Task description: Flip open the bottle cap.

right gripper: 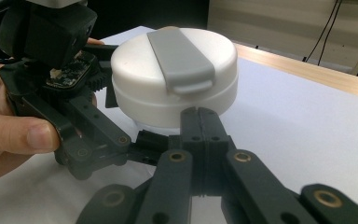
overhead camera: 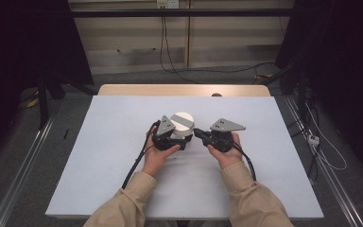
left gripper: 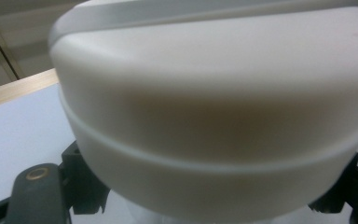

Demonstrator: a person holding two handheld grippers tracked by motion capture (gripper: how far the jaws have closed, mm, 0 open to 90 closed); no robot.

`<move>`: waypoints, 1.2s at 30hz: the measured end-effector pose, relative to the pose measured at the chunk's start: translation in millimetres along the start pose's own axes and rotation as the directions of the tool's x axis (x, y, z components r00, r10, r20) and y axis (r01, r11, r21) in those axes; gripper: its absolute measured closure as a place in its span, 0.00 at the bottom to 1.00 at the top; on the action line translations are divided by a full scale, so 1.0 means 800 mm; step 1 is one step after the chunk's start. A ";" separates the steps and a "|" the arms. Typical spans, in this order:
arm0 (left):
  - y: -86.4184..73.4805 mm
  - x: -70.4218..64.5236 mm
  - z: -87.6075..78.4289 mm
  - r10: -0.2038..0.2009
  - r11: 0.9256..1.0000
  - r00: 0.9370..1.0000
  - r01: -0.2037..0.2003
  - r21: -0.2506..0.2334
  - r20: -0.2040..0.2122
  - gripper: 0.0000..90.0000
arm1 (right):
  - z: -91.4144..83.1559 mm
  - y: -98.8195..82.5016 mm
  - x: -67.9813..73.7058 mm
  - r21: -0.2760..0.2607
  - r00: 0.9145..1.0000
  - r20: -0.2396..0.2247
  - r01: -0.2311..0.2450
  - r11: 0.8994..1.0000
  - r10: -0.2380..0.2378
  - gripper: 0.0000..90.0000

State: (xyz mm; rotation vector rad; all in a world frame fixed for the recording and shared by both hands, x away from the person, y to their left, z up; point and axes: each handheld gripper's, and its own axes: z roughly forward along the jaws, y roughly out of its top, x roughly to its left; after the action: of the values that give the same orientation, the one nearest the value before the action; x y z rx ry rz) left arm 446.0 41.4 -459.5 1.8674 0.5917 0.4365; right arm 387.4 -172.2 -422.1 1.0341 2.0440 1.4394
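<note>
A round white container with a grey strap across its lid sits at the middle of the white table. My left gripper is shut on the narrower lower part of the container, one black jaw on each side below the lid's rim. My right gripper is shut with its jaws pressed together and nothing between them. Its tips point at the container's near right side, close under the lid. Whether the container's base rests on the table is hidden.
The white table top has a wooden strip along its far edge. Cables run over the floor beyond it, and metal rails flank the table.
</note>
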 end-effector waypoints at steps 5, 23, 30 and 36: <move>0.000 -0.001 0.000 0.000 1.000 1.000 0.000 -0.001 -0.002 0.21 | -0.001 0.002 0.000 -0.007 1.000 0.000 0.006 1.000 -0.006 1.00; 0.000 -0.001 0.000 0.002 1.000 1.000 -0.002 0.002 -0.002 0.21 | -0.002 0.012 0.004 -0.038 1.000 -0.011 0.012 0.999 -0.013 1.00; 0.000 -0.001 0.000 0.003 1.000 1.000 -0.003 0.004 -0.005 0.21 | -0.003 0.017 0.006 -0.053 1.000 -0.014 0.012 0.999 -0.013 1.00; 0.000 -0.001 0.000 0.007 1.000 1.000 -0.007 0.005 -0.008 0.21 | -0.001 0.023 0.006 -0.063 1.000 -0.010 0.017 0.998 -0.018 1.00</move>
State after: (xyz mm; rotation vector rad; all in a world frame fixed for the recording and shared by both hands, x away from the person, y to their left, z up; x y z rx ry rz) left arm 445.7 40.9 -459.6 1.8741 0.5925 0.4475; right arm 389.8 -165.7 -404.1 0.9823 1.9969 1.4938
